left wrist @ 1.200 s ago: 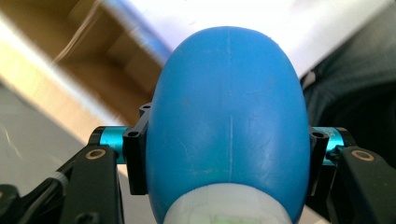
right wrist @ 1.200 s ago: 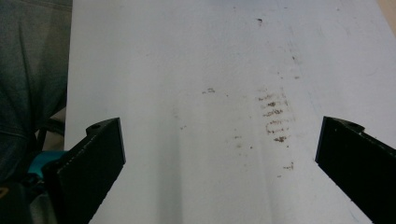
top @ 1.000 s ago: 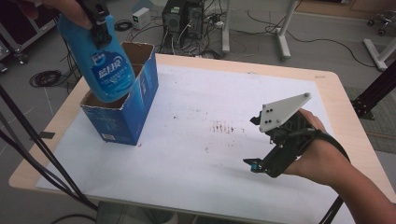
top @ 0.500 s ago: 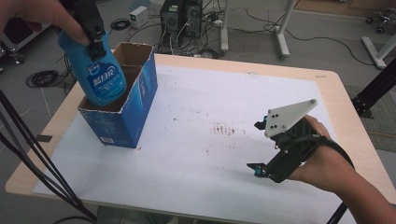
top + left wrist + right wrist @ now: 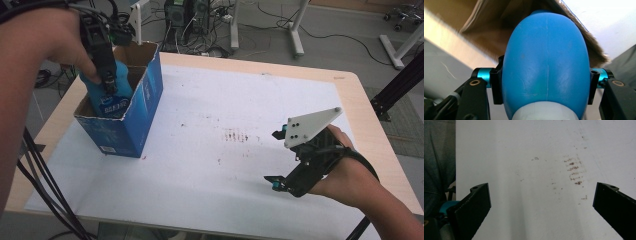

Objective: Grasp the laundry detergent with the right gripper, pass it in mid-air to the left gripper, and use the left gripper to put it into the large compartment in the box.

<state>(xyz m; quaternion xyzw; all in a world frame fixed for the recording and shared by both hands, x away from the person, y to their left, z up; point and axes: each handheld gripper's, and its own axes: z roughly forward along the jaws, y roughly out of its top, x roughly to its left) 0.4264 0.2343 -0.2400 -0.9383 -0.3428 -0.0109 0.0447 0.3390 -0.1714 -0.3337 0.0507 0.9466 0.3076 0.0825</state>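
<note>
The left gripper (image 5: pixel 106 75) grips a blue bottle (image 5: pixel 111 92) between its jaws, one jaw pressed on each side of the rounded body, as the left gripper view shows with the bottle (image 5: pixel 546 67) filling the space between the two black jaws. Beyond the jaws, the bottle's far end sits inside an open blue cardboard box (image 5: pixel 140 115), whose brown inner walls (image 5: pixel 486 32) lie ahead of and around the jaw tips. The right gripper (image 5: pixel 282 160) hangs over the white sheet (image 5: pixel 210 165) on the wooden table (image 5: pixel 360 100), its jaws spread wide with nothing between them. In the right gripper view, a patch of brown smudges (image 5: pixel 574 171) marks the sheet ahead of the jaws, nearer the right-hand jaw.
</note>
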